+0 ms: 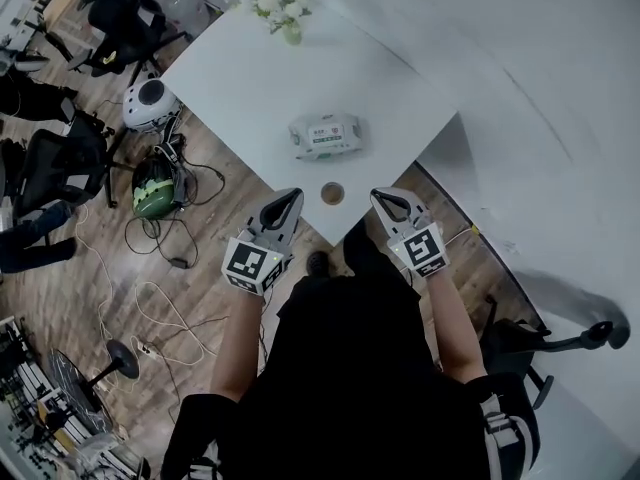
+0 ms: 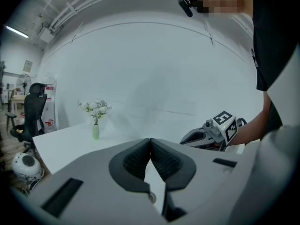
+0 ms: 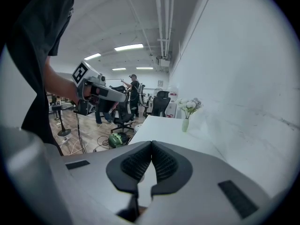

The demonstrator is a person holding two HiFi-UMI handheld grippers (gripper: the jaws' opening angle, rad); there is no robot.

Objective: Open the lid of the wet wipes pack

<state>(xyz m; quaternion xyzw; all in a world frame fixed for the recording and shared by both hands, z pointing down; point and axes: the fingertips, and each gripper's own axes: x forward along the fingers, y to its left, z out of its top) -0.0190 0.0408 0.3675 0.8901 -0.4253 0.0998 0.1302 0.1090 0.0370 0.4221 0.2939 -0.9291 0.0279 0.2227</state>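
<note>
The flat white tabletop [image 1: 240, 78] is bare all round the soft white-and-green wet wipes pack [image 1: 325, 135] — only a small round brown disc [image 1: 332, 193] lies by the near corner, between the left gripper [image 1: 292, 198] and right gripper [image 1: 382, 198]. A small green vase of pale flowers [image 1: 285, 13] stands well apart at the far corner, and the plain white wall [image 1: 520, 88] closes off the table's right side.

The square white table [image 1: 240, 78] has a smooth, matt top. The pale, soft-sided wet wipes pack [image 1: 326, 135] looks like thin plastic film with a faint sheen. The brown plank floor [image 1: 205, 233] shows a wood grain. The grey left gripper [image 1: 291, 197] and grey right gripper [image 1: 381, 196] have matt plastic shells, and the left's black pads [image 2: 135, 161] look finely ribbed and rubbery.
</note>
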